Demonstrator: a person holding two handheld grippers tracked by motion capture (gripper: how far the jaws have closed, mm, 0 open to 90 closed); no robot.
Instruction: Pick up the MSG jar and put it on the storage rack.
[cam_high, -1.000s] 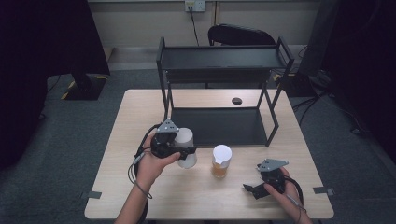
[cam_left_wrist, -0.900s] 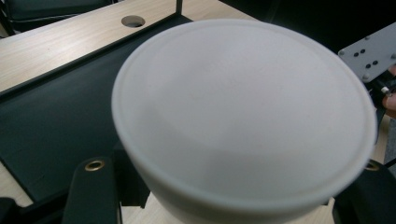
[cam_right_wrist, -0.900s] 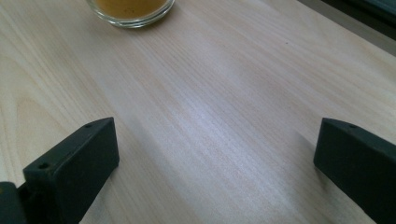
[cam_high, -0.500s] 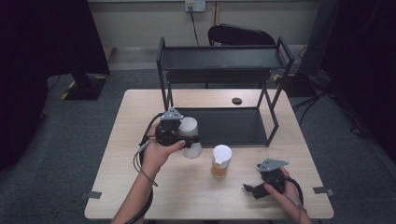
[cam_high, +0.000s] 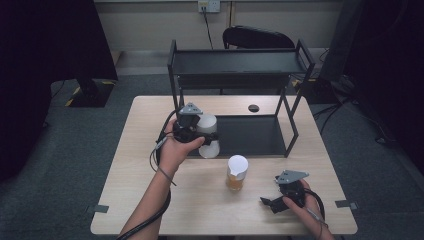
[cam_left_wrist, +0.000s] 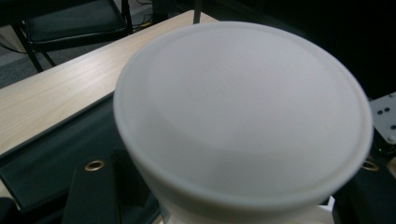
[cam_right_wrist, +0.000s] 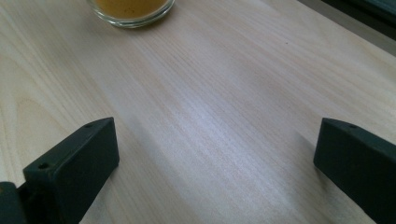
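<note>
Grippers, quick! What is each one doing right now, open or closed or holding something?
Left gripper: closed on the white cup, held off the table.
Right gripper: open, jaws wide apart, holding nothing, low over the table.

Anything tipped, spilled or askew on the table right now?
No spill. The white lidded cup is tilted only because the left gripper holds it lifted by the black two-tier metal rack. The amber glass jar with a white lid stands upright.

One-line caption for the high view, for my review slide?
Left gripper holds a white cup beside the black shelf rack; right gripper rests open near a lidded glass.
</note>
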